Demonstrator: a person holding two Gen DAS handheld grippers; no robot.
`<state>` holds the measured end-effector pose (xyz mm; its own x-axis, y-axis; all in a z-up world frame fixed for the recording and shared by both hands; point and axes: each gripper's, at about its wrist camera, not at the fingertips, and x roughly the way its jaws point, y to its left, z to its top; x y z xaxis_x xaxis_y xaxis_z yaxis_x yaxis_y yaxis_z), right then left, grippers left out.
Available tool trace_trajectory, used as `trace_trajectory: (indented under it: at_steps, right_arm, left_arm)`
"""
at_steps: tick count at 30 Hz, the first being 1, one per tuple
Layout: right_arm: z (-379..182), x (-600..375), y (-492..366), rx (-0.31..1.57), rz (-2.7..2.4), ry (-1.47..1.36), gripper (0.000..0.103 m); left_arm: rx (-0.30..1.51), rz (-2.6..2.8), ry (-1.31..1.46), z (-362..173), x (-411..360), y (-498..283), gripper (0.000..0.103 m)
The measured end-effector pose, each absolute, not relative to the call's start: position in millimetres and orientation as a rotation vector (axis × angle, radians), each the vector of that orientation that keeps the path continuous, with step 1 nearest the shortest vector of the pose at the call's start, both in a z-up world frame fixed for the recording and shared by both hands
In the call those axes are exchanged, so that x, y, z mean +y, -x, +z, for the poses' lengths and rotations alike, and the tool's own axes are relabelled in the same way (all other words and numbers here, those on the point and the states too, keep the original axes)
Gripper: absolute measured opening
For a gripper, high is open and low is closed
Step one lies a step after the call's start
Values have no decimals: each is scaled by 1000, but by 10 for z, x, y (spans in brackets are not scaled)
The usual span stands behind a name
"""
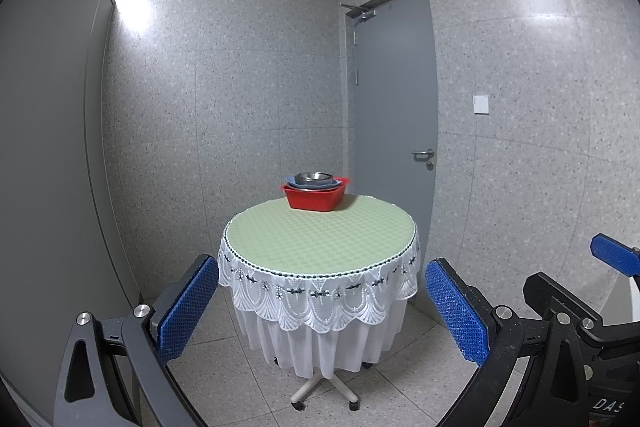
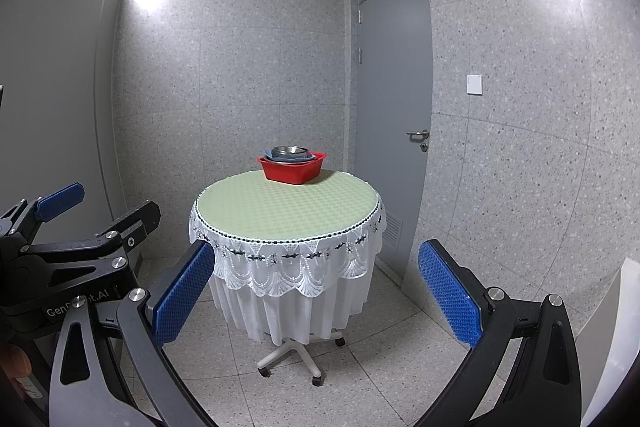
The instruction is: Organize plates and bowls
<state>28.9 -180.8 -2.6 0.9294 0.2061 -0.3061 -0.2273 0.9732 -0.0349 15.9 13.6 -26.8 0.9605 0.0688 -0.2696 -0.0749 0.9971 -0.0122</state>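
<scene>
A red basin (image 1: 314, 199) (image 2: 292, 171) stands at the far edge of a round table (image 1: 320, 239) (image 2: 288, 207) with a green top and white lace cloth. In it lie a blue plate (image 1: 298, 183) and a steel bowl (image 1: 314, 177) (image 2: 290, 150) stacked on top. My left gripper (image 1: 322, 303) is open and empty, well short of the table. My right gripper (image 2: 316, 291) is open and empty, also back from the table. The left gripper also shows at the left in the right wrist view (image 2: 100, 203).
A grey door (image 1: 394, 147) (image 2: 394, 115) stands behind the table at the right. Speckled walls close the corner. The table rests on a wheeled base (image 1: 324, 393) (image 2: 298, 357) on a tiled floor. A white panel (image 2: 612, 343) is at the far right.
</scene>
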Motion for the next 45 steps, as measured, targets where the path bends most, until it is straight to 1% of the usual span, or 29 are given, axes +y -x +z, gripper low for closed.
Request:
trace_trajectory:
  at_steps: [45]
  right_arm:
    - [-16, -1823, -412, 327, 223, 52, 103]
  left_arm:
    - [286, 90, 6, -246, 49, -212, 102]
